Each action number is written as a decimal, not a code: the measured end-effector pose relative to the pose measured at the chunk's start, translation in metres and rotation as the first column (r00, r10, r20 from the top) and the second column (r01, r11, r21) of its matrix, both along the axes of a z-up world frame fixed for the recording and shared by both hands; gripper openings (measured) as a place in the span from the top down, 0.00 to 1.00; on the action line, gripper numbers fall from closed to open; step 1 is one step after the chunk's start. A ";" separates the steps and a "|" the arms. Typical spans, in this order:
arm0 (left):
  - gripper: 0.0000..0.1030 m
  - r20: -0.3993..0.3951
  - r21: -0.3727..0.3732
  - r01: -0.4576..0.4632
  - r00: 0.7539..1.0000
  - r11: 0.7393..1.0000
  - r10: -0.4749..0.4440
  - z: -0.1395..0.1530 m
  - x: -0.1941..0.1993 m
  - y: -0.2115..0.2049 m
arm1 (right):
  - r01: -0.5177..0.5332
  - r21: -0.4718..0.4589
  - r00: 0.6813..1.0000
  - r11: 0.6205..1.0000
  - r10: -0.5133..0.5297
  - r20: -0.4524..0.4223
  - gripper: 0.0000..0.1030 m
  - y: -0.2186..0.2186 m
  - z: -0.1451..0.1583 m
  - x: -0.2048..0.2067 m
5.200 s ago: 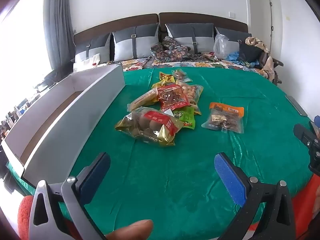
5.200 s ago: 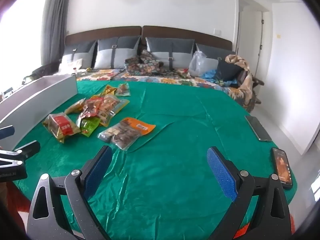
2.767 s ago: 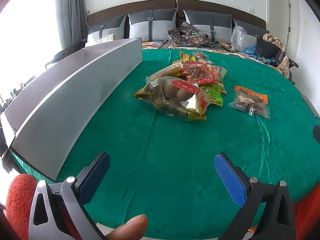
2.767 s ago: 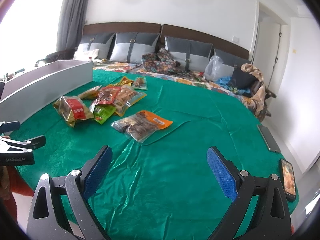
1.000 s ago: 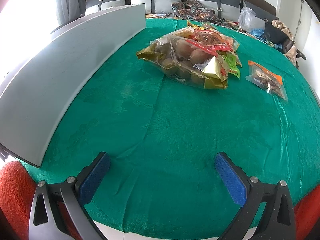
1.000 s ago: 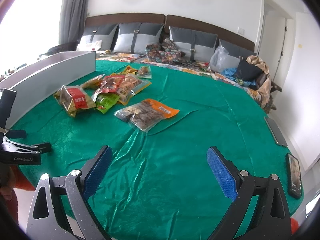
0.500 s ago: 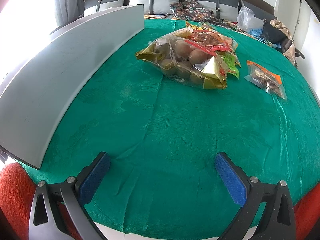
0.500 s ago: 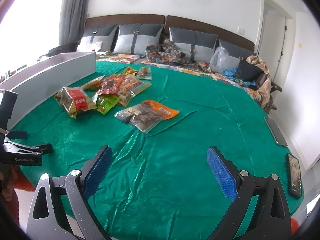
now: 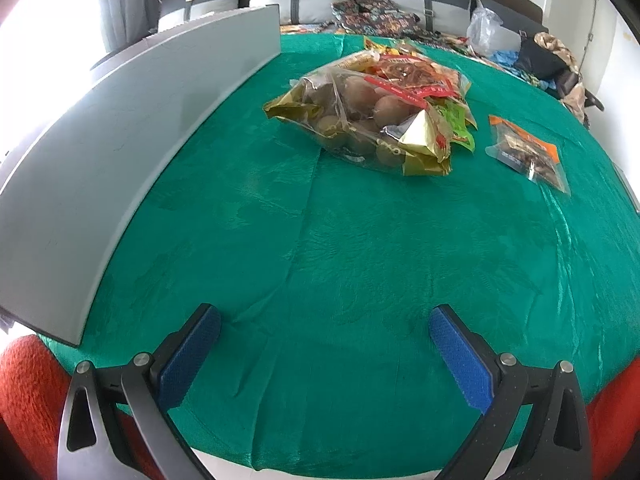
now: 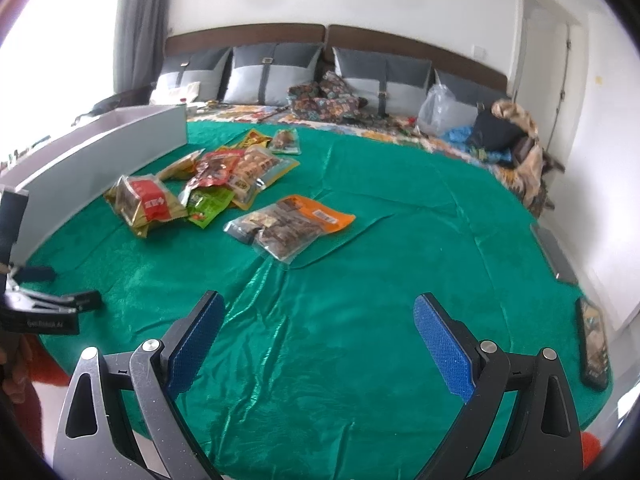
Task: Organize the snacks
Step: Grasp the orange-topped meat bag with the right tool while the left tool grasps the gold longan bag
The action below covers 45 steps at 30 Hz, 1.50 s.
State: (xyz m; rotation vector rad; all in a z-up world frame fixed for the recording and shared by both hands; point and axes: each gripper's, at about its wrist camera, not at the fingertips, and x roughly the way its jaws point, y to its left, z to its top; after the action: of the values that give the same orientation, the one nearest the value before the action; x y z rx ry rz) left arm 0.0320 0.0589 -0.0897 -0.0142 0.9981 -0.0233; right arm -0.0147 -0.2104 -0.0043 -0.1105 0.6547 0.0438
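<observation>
A heap of snack packets lies on the green cloth. Nearest is a gold-and-clear bag of round brown snacks [image 9: 368, 124] [image 10: 146, 204] with a red label. Behind it are red, green and yellow packets [image 10: 236, 172]. An orange-topped clear packet [image 9: 528, 152] [image 10: 290, 226] lies apart to the right. A long grey box [image 9: 132, 120] [image 10: 100, 160] stands along the left. My left gripper [image 9: 324, 336] is open, low over the cloth, well short of the gold bag. My right gripper [image 10: 316, 320] is open above bare cloth, nearer than the orange packet. The left gripper [image 10: 60, 300] shows at the right wrist view's left edge.
Two phones [image 10: 594, 344] [image 10: 558, 256] lie at the table's right edge. Grey pillows [image 10: 272, 76], a patterned bundle [image 10: 324, 98] and a plastic bag [image 10: 438, 114] sit on the bed behind. A red sleeve [image 9: 28, 392] shows bottom left.
Over the frames the left gripper has dropped low and moved forward toward the gold bag, which looms larger. The right gripper has drifted only slightly. Both stay open.
</observation>
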 end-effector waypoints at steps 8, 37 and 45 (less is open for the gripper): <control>0.00 0.000 0.002 0.021 1.000 1.000 -0.021 0.000 0.002 0.001 | -0.061 0.127 0.934 0.990 0.101 -0.343 0.06 -0.014 -0.028 0.084; 0.00 -0.060 -0.158 -0.005 0.998 0.988 -0.004 0.016 0.015 0.007 | 0.020 0.120 0.957 0.993 0.015 -0.290 0.06 -0.042 -0.065 0.133; 0.00 -0.104 -0.306 -0.044 0.995 0.951 0.012 0.038 0.085 -0.014 | 0.016 0.110 0.960 0.994 0.015 -0.278 0.04 -0.035 -0.064 0.144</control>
State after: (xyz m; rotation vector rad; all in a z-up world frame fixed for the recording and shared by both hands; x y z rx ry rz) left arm 0.1169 0.0445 -0.0513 -0.3194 1.0870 -0.1540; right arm 0.1288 -0.2449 -0.0681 0.0040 0.9326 0.0968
